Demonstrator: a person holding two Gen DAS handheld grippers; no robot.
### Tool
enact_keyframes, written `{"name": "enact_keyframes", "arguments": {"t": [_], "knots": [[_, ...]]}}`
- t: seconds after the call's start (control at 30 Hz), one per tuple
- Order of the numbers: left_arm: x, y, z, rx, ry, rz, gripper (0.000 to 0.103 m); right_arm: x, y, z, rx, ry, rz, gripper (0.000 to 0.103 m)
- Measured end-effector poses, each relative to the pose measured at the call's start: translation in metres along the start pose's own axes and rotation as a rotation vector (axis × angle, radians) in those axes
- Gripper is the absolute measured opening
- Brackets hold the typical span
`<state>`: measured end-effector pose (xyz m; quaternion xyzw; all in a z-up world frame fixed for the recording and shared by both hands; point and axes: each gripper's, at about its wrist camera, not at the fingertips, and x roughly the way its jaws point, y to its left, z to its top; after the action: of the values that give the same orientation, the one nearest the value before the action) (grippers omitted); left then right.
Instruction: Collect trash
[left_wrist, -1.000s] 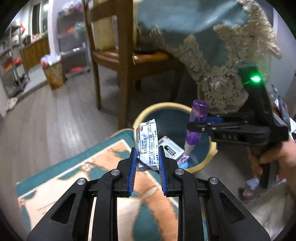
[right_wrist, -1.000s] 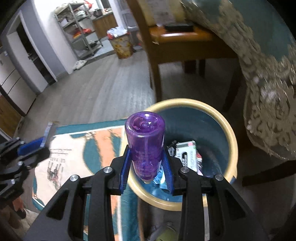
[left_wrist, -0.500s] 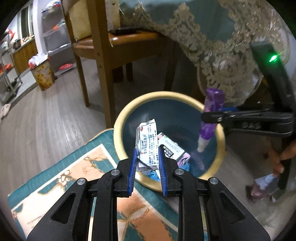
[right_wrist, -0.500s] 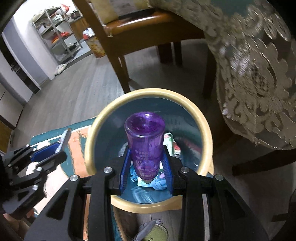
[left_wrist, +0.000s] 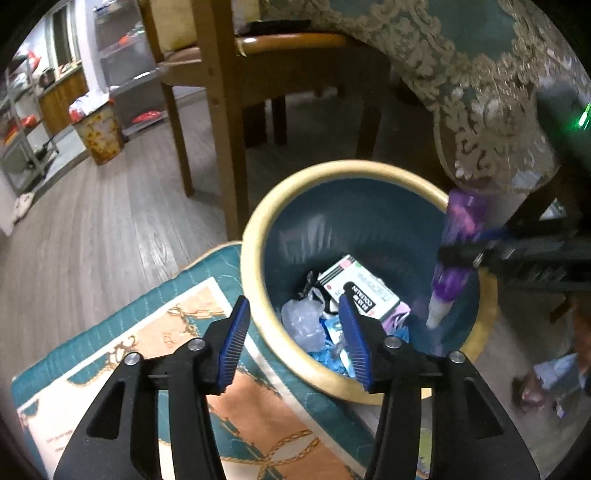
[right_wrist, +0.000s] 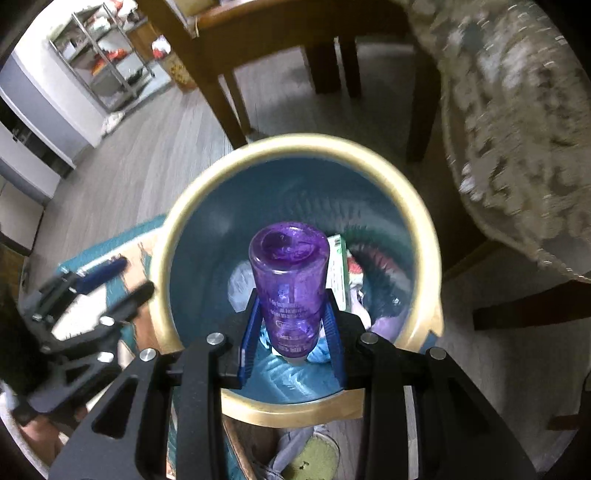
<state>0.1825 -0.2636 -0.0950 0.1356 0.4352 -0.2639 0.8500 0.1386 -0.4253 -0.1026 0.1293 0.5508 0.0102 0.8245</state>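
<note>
The left gripper (left_wrist: 293, 338) has just been opening; its jaws stand apart with nothing between them, at the near rim of the bin (left_wrist: 258, 221). The right gripper (right_wrist: 291, 328) clamps a purple bottle (right_wrist: 290, 284) over the bin's mouth, frame centre. A box (left_wrist: 358, 288) and wrappers (left_wrist: 306, 325) lie inside. A wooden chair (left_wrist: 221, 110) stands behind, a patterned rug (left_wrist: 147, 332) lower left, a lace tablecloth (left_wrist: 480, 92) upper right.

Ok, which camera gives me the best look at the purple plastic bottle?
The right wrist view: the purple plastic bottle fills the centre, base toward the camera, clamped between the right tool's blue pads above the teal bin. The left wrist view shows the bottle only side-on at the right edge, blurred, neck pointing down.
</note>
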Motion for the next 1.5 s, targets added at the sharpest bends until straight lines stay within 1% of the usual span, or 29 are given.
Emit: {"name": "enact_keyframes", "arguments": {"t": [0.07,0.13,0.17,0.2,0.23,0.33,0.5,0.63,0.8,0.9,0.97,1.0,1.03,1.07,1.13,1.17,1.2,1.23,1.27,1.3,1.33,1.43,1.5], "knots": [[-0.003,0.004,0.000,-0.010,-0.005,0.001,0.054,0.009,0.005,0.002,-0.028,0.024,-0.025,0.032],[-0.005,0.006,0.000,-0.011,-0.007,0.003,0.054,0.015,0.008,0.005,-0.031,0.034,-0.029,0.033],[-0.006,0.005,0.000,-0.009,-0.007,0.005,0.054,0.017,0.008,0.006,-0.031,0.034,-0.029,0.037],[-0.007,0.005,0.000,-0.005,-0.007,0.008,0.054,0.016,0.010,0.008,-0.036,0.023,-0.035,0.048],[-0.007,0.005,-0.001,-0.001,-0.008,0.011,0.054,0.015,0.011,0.010,-0.042,0.008,-0.041,0.051],[-0.016,0.006,-0.003,0.026,-0.017,0.031,0.054,0.006,0.013,0.012,-0.049,-0.026,-0.042,0.051],[-0.038,0.012,-0.010,0.028,-0.030,0.041,0.054,-0.016,0.016,0.004,-0.037,-0.063,-0.045,0.051],[-0.067,0.013,-0.019,0.041,-0.052,0.049,0.054,-0.046,0.026,-0.011,0.002,-0.100,-0.025,0.051],[-0.114,0.014,-0.029,0.031,-0.107,0.033,0.054,-0.099,0.041,-0.038,0.055,-0.211,0.044,0.051],[-0.139,0.013,-0.038,0.016,-0.129,0.021,0.055,-0.122,0.048,-0.057,0.065,-0.258,0.057,0.051],[-0.156,0.012,-0.047,0.005,-0.145,0.019,0.062,-0.134,0.055,-0.072,0.048,-0.282,0.039,0.051],[-0.162,0.012,-0.051,0.000,-0.155,0.023,0.070,-0.138,0.057,-0.078,0.037,-0.292,0.026,0.051],[-0.168,0.012,-0.054,-0.006,-0.165,0.025,0.074,-0.142,0.061,-0.085,0.021,-0.304,0.005,0.053],[-0.175,0.012,-0.058,-0.011,-0.168,0.026,0.076,-0.146,0.064,-0.091,0.009,-0.313,-0.016,0.055],[-0.184,0.011,-0.062,-0.014,-0.166,0.033,0.086,-0.151,0.069,-0.103,-0.013,-0.332,-0.054,0.067],[-0.192,0.011,-0.066,-0.018,-0.171,0.048,0.090,-0.153,0.070,-0.109,-0.022,-0.341,-0.065,0.070],[-0.197,0.011,-0.068,-0.020,-0.177,0.060,0.093,-0.154,0.071,-0.114,-0.027,-0.347,-0.072,0.075],[-0.203,0.010,-0.070,-0.022,-0.188,0.073,0.096,-0.154,0.073,-0.120,-0.031,-0.354,-0.083,0.081],[-0.212,0.011,-0.073,-0.033,-0.213,0.092,0.097,-0.154,0.075,-0.125,-0.032,-0.360,-0.092,0.086],[-0.216,0.012,-0.076,-0.045,-0.229,0.104,0.098,-0.154,0.076,-0.129,-0.029,-0.366,-0.100,0.094],[-0.221,0.014,-0.079,-0.064,-0.247,0.117,0.098,-0.155,0.076,-0.132,-0.023,-0.375,-0.101,0.097],[-0.223,0.016,-0.086,-0.094,-0.250,0.128,0.098,-0.157,0.080,-0.134,0.003,-0.403,-0.107,0.097],[-0.219,0.015,-0.087,-0.066,-0.243,0.103,0.098,-0.159,0.081,-0.135,0.017,-0.423,-0.122,0.097]]}}
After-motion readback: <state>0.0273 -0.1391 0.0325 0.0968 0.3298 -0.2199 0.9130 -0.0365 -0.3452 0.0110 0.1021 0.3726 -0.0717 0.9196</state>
